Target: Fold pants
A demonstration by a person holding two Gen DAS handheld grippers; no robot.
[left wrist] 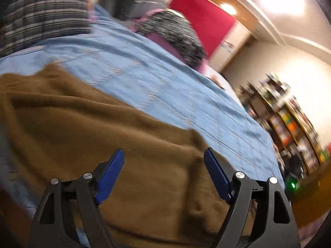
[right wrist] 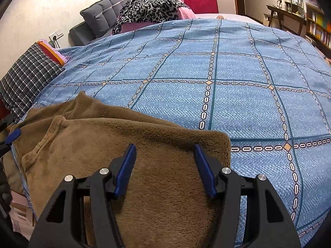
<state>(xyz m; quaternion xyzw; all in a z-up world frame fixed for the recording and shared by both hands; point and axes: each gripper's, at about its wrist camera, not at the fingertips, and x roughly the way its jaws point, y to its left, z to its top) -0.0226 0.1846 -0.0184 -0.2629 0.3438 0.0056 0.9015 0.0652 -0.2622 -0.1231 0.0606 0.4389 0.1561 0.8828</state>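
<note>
Brown fleece pants (right wrist: 115,150) lie folded over on the near left part of a blue patterned bedspread (right wrist: 227,78). My right gripper (right wrist: 164,148) is open and empty, just above the pants' near right corner. My left gripper (left wrist: 164,155) is open and empty over the pants (left wrist: 86,124); that view is tilted and motion-blurred. One blue fingertip (right wrist: 13,135) of the left gripper shows at the far left edge of the right wrist view, beside the pants' left end.
A checked pillow (right wrist: 26,76) lies at the bed's left. A leopard-print cloth (right wrist: 151,8) and grey headboard cushion (right wrist: 101,14) are at the far end. Shelves (right wrist: 316,24) stand to the right. Papers (right wrist: 18,217) lie on the floor at left.
</note>
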